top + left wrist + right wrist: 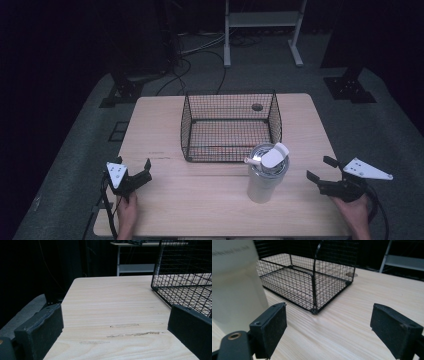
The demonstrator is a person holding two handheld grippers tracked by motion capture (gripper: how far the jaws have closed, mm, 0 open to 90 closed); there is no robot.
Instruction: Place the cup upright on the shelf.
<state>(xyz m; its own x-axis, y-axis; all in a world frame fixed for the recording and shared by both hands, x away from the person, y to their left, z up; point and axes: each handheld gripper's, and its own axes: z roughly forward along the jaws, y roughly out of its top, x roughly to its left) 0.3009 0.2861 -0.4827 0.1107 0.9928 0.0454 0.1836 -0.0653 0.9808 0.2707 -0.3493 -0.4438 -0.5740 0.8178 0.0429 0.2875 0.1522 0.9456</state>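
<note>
on the pale wooden table (165, 200) a white tumbler (265, 182) stands just before the black wire basket (230, 125), between the empty, open-jawed left gripper (136, 174) and right gripper (322, 170).

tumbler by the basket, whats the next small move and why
Probably slide the right gripper left toward the tumbler. Its jaws stand open and empty, and it is the nearer of the two; the left gripper sits open at the far side. The tumbler stands upright on the table, just in front of the empty wire basket, so a side grasp looks feasible.
</note>
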